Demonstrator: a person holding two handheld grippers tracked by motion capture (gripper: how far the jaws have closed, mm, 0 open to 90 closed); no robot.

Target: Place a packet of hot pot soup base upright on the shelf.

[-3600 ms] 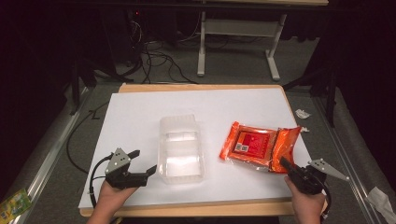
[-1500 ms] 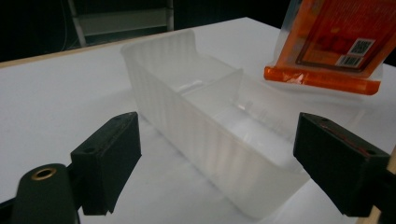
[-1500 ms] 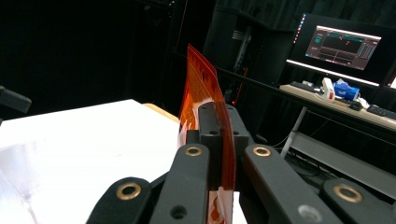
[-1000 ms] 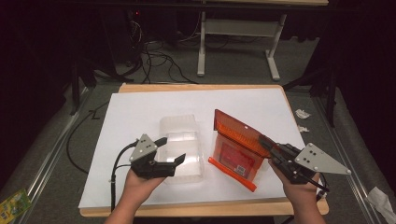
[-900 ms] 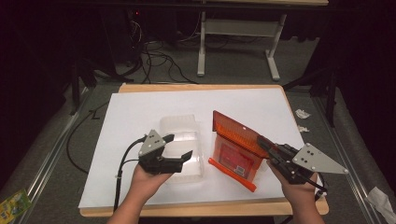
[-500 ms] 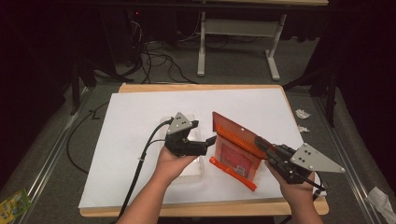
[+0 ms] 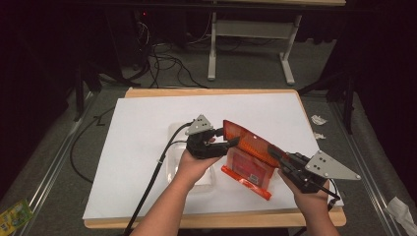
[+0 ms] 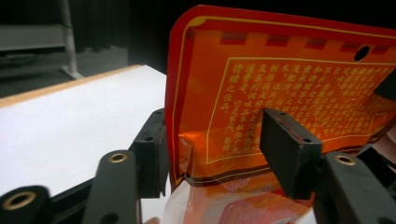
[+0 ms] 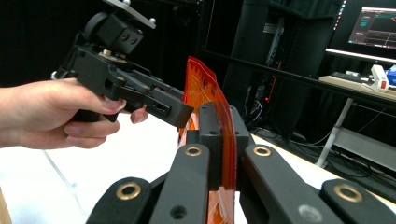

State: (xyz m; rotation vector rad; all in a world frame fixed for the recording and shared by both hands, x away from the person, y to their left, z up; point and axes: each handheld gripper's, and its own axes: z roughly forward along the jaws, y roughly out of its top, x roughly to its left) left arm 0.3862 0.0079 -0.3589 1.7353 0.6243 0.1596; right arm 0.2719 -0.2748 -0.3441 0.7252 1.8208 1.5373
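Two grippers [image 7: 231,143] [image 7: 276,156] — one orange pouch [image 7: 248,155], one clear tray [image 7: 173,142]

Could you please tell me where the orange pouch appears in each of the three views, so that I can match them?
High view: the orange pouch stands right of centre on the white table, between both grippers.
Left gripper view: it fills the upper right, its edge between the left gripper jaws.
Right gripper view: it rises edge-on at centre, clamped in the right gripper.
Shared landmark: the white table.
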